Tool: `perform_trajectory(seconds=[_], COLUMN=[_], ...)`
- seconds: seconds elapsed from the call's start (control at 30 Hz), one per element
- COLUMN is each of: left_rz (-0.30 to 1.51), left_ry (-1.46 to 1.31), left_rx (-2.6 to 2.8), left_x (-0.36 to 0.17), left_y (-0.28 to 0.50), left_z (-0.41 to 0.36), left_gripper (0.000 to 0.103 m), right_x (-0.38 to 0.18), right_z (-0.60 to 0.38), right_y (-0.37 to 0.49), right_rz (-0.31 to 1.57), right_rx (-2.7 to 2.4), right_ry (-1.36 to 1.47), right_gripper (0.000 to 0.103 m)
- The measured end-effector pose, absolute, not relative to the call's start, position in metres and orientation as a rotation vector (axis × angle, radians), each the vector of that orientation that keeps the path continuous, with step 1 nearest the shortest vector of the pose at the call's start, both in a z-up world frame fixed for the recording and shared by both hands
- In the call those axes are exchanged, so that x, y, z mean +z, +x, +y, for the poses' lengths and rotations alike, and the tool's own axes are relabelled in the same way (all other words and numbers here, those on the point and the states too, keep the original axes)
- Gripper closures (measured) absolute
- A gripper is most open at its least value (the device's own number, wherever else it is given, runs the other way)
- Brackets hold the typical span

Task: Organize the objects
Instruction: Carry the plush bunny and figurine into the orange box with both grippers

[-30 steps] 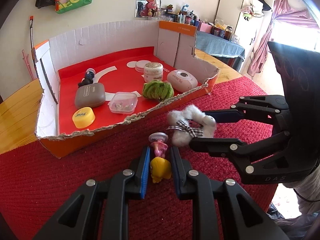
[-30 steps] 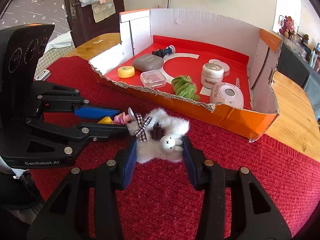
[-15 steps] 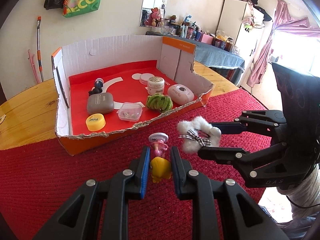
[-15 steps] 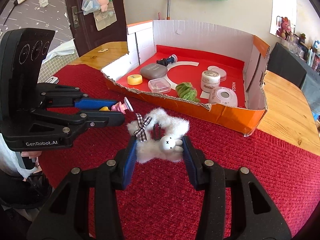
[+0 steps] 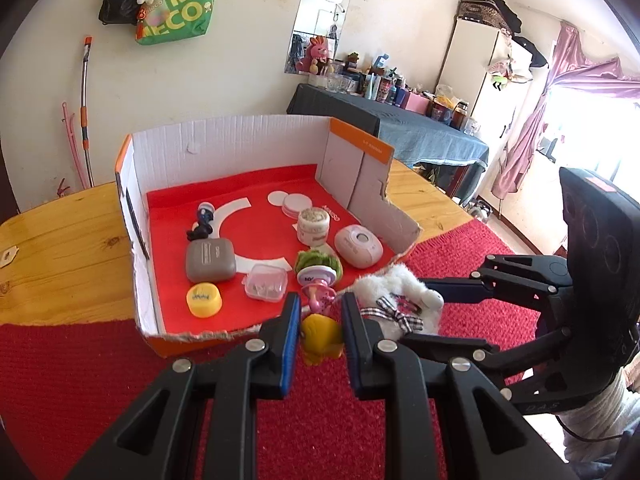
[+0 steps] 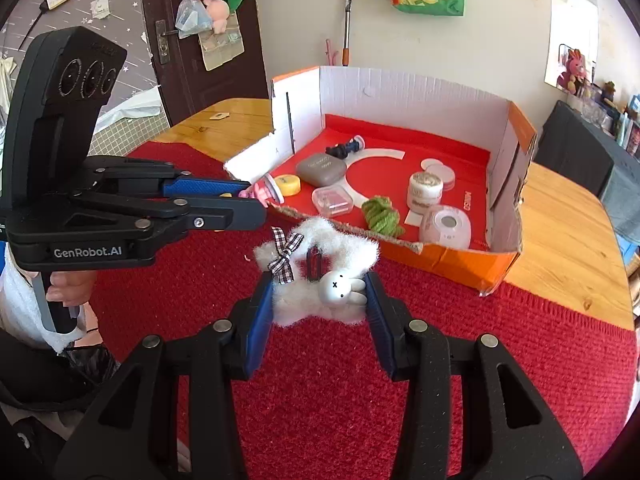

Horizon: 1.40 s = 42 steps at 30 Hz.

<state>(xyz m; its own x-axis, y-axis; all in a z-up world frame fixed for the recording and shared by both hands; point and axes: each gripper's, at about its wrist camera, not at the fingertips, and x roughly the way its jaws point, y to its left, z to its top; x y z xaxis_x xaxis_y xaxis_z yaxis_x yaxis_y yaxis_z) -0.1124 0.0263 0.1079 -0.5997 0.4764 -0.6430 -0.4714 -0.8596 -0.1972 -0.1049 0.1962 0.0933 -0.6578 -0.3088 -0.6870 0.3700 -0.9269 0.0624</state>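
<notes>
Both tongs pinch toys near the cardboard box (image 5: 352, 152): left tongs (image 5: 318, 320) a small pink-and-yellow figure (image 5: 320, 330), right tongs (image 6: 318, 296) a fluffy white hair clip (image 6: 316, 248); either could snag the box's torn front edge and drop.

White fluffy toy (image 6: 320, 276), checked bow (image 6: 285, 256); yellow-pink toy (image 5: 322, 334); red mat (image 6: 480, 380).

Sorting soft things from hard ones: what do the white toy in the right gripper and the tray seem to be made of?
White toy: looks like fluffy plush, fuzzy fibres at its edges; its small bunny face looks smooth and glossy, probably plastic. Tray: corrugated cardboard, judging by its ragged torn rim and ribbed white walls.
</notes>
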Motion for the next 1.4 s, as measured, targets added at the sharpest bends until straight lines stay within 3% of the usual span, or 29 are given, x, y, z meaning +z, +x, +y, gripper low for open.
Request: perform_trajectory(seconds=[0.3,0.63,1.07,1.4], left_rz=[0.025,-0.012,-0.034,-0.068], left_ry=[-1.022,-1.225,-1.333,-1.416], left_rx=[2.466,2.396,2.363,2.340], left_x=[0.131,0.103,0.086,0.067], left_y=[-0.196,-0.276,-0.312,-0.334], left_z=[0.043,0.053,0.055,0.057], left_gripper=[0.082,0.082,0.082,0.082], right_x=[0.114,0.097,0.087,0.081], right_z=[0.194,0.199,0.188,0.187], right_y=[-0.166,-0.239,-0.277,-0.299], right_rz=[0.209,0.230,0.342,0.323], right_rx=[-2.534,-2.404,-2.300,-2.239], right_ry=[1.055,1.212,1.281,1.321], right_gripper=[0.061,0.061,0.061,0.061])
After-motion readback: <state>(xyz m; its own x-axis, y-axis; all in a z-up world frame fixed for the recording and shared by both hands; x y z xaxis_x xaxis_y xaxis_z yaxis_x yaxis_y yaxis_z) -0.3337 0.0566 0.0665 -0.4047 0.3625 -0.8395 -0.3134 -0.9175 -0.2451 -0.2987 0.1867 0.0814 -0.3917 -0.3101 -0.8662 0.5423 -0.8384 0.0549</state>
